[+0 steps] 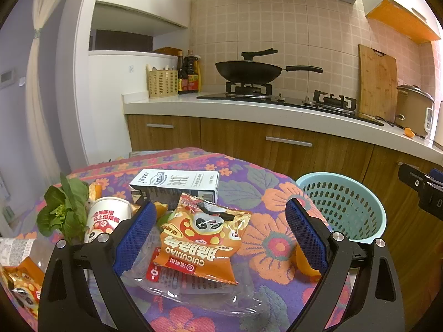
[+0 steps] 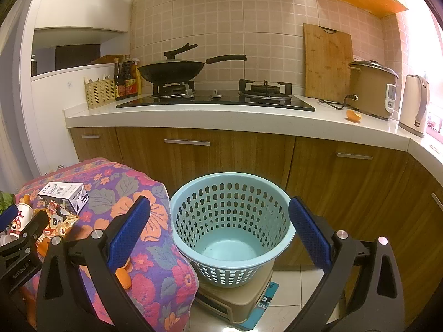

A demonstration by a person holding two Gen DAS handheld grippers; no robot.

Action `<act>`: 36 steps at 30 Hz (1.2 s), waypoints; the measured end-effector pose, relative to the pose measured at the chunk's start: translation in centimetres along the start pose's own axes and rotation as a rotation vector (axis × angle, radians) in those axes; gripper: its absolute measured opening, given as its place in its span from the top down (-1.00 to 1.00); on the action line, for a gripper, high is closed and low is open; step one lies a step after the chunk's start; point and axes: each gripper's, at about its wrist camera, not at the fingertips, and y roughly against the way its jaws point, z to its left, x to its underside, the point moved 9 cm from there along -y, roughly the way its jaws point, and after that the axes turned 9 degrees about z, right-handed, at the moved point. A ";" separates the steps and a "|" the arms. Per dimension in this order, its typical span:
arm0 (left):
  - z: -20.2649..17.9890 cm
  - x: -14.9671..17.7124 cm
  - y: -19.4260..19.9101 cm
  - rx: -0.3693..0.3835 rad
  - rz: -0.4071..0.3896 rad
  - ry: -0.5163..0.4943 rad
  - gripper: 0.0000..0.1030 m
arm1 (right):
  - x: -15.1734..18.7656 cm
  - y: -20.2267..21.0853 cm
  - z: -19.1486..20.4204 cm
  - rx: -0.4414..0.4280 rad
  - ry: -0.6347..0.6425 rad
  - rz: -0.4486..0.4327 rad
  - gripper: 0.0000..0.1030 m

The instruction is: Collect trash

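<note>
Straddling an orange snack packet (image 1: 202,238), the left claw (image 1: 218,238) stands wide open in the left wrist view, with neither blue pad touching it and nothing gripped. The packet lies on a clear plastic wrapper (image 1: 199,296) on the flowered worktop (image 1: 265,188). Just behind the packet sits a milk carton (image 1: 177,184); left of the packet are a printed paper cup (image 1: 106,215) and a sprig of green leaves (image 1: 62,207). An orange peel (image 1: 304,262) lies right of the packet, by the right pad. Further right of the packet, off the worktop edge, stands a pale blue perforated basket (image 1: 343,207).

In the right wrist view, the right claw (image 2: 220,229) is spread wide and holds nothing, its pads framing the basket (image 2: 231,229). The basket rests on a beige stool (image 2: 235,301) on the floor, just beside the worktop (image 2: 155,249). The packet (image 2: 58,221) and carton (image 2: 65,196) lie well left of the basket.
</note>
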 end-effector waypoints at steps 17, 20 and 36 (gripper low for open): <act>0.1 0.1 -0.4 0.001 0.018 0.019 -0.77 | -0.2 -0.4 1.0 -0.048 0.052 0.011 -0.85; 0.8 0.3 -0.4 0.010 0.036 0.053 -0.77 | -0.3 -0.3 1.5 -0.055 0.085 0.005 -0.85; 5.7 3.2 2.0 0.044 0.180 0.157 -0.70 | 5.3 -0.7 10.7 -0.337 0.315 0.073 -0.72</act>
